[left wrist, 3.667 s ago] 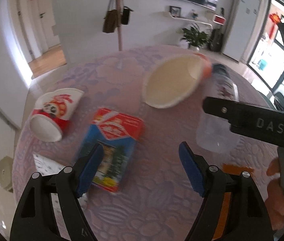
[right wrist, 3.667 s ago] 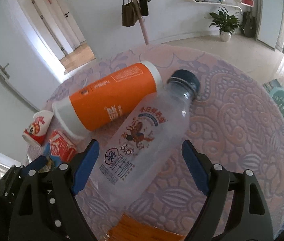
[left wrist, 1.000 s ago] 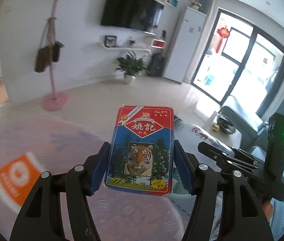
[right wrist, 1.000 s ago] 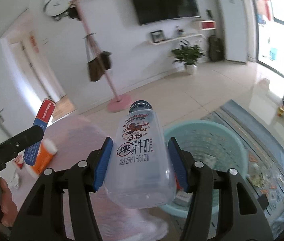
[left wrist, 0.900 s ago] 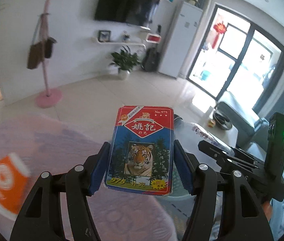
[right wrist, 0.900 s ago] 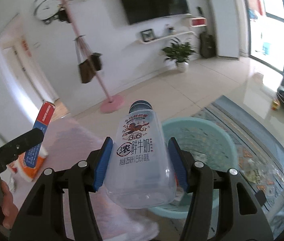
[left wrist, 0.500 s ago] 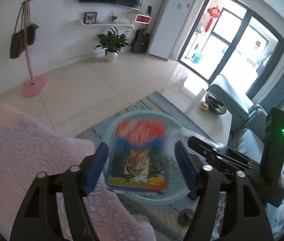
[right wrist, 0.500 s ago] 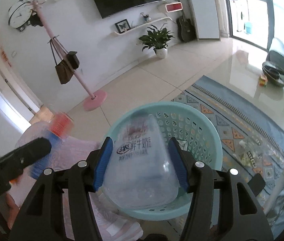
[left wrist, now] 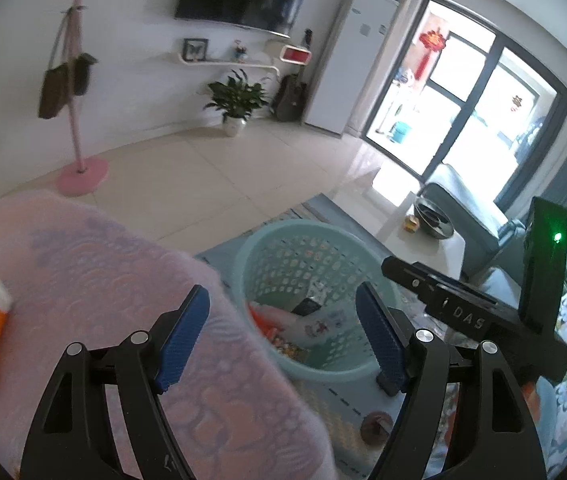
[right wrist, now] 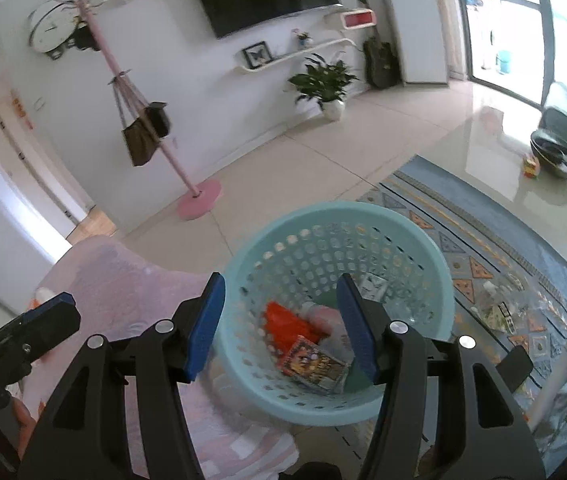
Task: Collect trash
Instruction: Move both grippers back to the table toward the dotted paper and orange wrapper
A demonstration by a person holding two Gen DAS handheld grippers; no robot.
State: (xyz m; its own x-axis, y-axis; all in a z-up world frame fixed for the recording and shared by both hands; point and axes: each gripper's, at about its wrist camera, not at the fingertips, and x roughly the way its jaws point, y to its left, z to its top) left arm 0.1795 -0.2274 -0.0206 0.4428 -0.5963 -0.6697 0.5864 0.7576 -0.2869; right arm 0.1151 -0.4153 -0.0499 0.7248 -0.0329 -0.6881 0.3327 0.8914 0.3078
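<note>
Dropped card box (right wrist: pixel 312 364) below fingers (right wrist: pixel 357 324)

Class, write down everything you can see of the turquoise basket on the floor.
The turquoise basket is round, plastic-looking, with walls pierced by rows of holes and a smooth rim. It stands upright on a patterned rug beside the cloth-covered table. Inside lie an orange wrapper, a card box and other litter. Neither open tool touches it.
</note>
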